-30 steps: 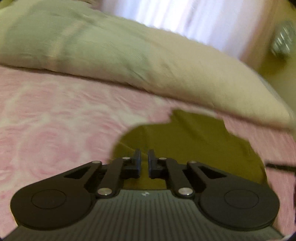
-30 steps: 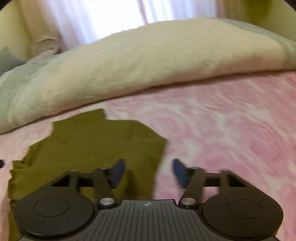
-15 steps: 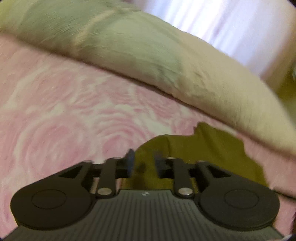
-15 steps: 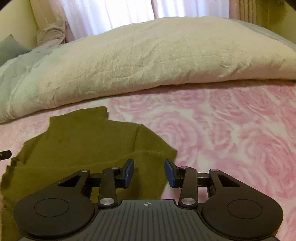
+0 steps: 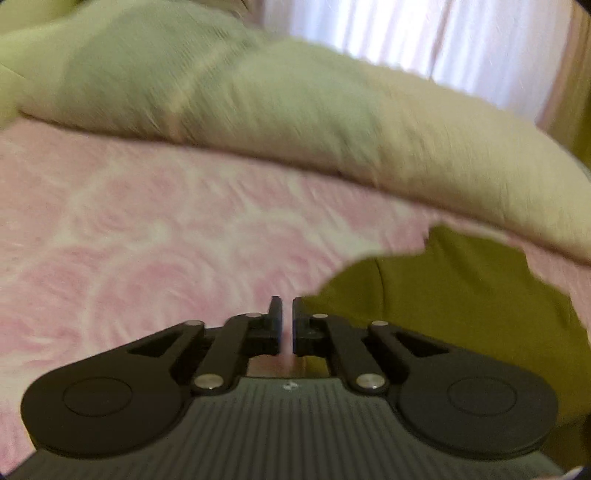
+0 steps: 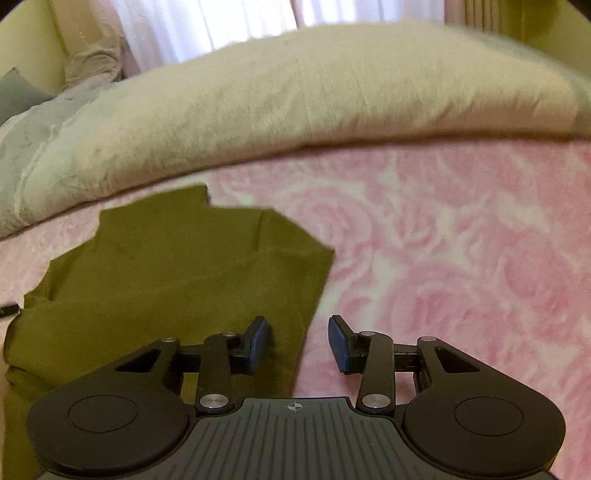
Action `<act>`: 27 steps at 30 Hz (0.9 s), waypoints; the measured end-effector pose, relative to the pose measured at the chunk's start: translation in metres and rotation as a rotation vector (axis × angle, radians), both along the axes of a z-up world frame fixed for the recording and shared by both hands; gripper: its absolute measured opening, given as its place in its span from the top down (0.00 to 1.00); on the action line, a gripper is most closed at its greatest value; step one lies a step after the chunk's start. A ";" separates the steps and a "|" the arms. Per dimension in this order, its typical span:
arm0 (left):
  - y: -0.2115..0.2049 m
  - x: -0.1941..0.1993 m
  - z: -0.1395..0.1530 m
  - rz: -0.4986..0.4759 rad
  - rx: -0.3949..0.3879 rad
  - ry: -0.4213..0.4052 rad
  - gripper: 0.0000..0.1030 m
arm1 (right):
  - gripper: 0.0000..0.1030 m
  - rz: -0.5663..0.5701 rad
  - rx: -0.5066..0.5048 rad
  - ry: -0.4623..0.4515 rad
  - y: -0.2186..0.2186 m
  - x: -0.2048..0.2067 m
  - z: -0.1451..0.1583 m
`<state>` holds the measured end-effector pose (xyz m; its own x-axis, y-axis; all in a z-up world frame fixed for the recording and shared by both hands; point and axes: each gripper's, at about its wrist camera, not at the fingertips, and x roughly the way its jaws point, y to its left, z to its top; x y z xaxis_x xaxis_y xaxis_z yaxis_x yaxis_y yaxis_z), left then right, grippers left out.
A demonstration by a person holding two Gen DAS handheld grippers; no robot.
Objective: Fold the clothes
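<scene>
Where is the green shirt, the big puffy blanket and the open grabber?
green shirt point(image 6: 177, 273): right wrist view, middle of its flat cloth.
puffy blanket point(image 6: 332, 99): right wrist view, its cream top.
right gripper point(image 6: 297, 341): right wrist view, between its blue-padded fingertips.

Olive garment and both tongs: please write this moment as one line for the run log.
left tongs: nearly shut, empty, beside olive garment edge | right tongs: open, astride garment's right edge | garment: flat on pink bedspread

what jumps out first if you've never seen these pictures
The olive green garment stands out first, lying flat on the pink rose-patterned bedspread. Behind it a big cream duvet is heaped across the bed, below bright white curtains. Up close, the right gripper is open over the garment's right edge, and the left gripper, nearly closed and empty, sits at its left edge.
</scene>
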<state>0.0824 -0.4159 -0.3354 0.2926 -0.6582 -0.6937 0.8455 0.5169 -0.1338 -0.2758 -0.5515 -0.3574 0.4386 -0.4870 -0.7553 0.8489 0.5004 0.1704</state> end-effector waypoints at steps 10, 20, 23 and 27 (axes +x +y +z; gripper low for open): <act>0.087 -0.086 -0.014 -0.275 0.118 0.136 0.97 | 0.61 0.217 0.036 0.027 0.088 -0.012 -0.003; 0.262 -0.139 -0.014 -0.167 0.380 0.258 0.97 | 0.61 0.321 0.270 0.272 0.227 -0.108 -0.016; 0.279 -0.136 -0.011 -0.168 0.478 0.272 0.97 | 0.61 0.310 0.361 0.314 0.249 -0.129 -0.014; 0.273 -0.113 0.005 -0.124 0.518 0.265 0.97 | 0.61 0.267 0.432 0.329 0.236 -0.137 -0.008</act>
<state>-0.0310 -0.1430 -0.3306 0.0078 -0.2330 -0.9724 0.8761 0.4704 -0.1057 -0.4124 -0.3153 -0.3651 0.2136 -0.0111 -0.9769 0.7459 0.6475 0.1558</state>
